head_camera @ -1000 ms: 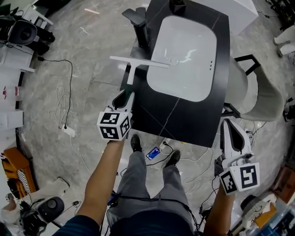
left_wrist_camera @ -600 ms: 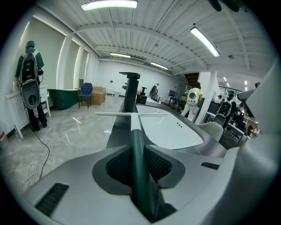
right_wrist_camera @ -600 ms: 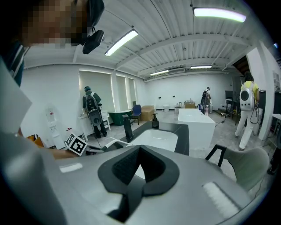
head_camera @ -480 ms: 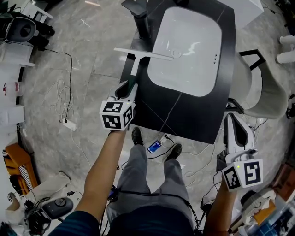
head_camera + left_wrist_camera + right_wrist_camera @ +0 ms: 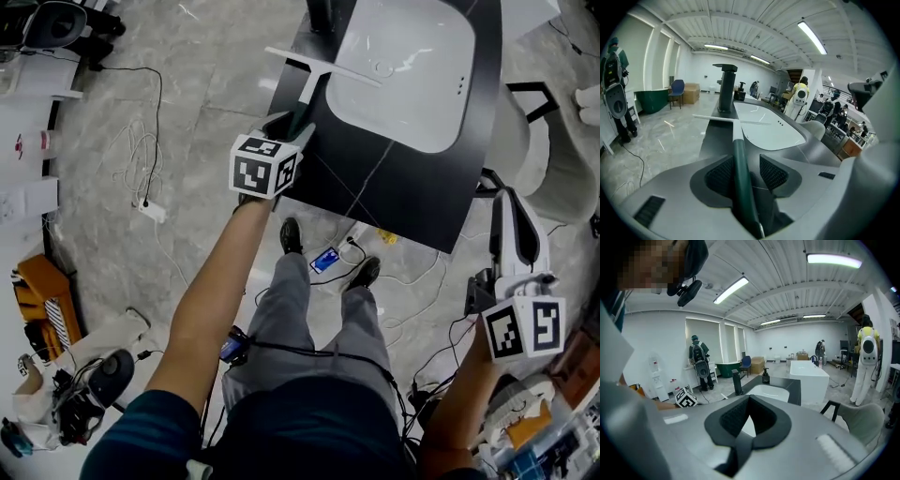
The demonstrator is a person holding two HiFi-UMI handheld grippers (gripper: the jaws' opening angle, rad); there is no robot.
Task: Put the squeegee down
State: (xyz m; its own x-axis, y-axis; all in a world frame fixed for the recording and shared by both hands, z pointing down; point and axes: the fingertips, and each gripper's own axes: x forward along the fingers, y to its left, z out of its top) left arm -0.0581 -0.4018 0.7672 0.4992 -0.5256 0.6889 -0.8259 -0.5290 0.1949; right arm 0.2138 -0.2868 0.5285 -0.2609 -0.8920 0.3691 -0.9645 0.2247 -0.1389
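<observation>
The squeegee's white blade (image 5: 323, 66) lies across the left edge of the black counter (image 5: 412, 206), reaching the rim of the white sink (image 5: 412, 84). Its dark green handle (image 5: 306, 98) runs back into my left gripper (image 5: 292, 124). In the left gripper view the handle (image 5: 739, 161) lies between the pads, close to the left one with a gap on the right. The left gripper (image 5: 746, 165) is open, and its jaws have just been opening. My right gripper (image 5: 510, 199) hangs off the counter's right corner, shut and empty, also seen in its own view (image 5: 750, 399).
A black tap column (image 5: 725, 89) stands at the sink's far end. A grey chair (image 5: 553, 159) sits right of the counter. Cables (image 5: 141, 178) and a blue device (image 5: 326, 260) lie on the floor near the person's feet. A white tub (image 5: 808, 373) stands further off.
My left gripper has sunk toward the counter with the squeegee, and its jaws have spread apart around the handle. The right gripper has barely moved.
</observation>
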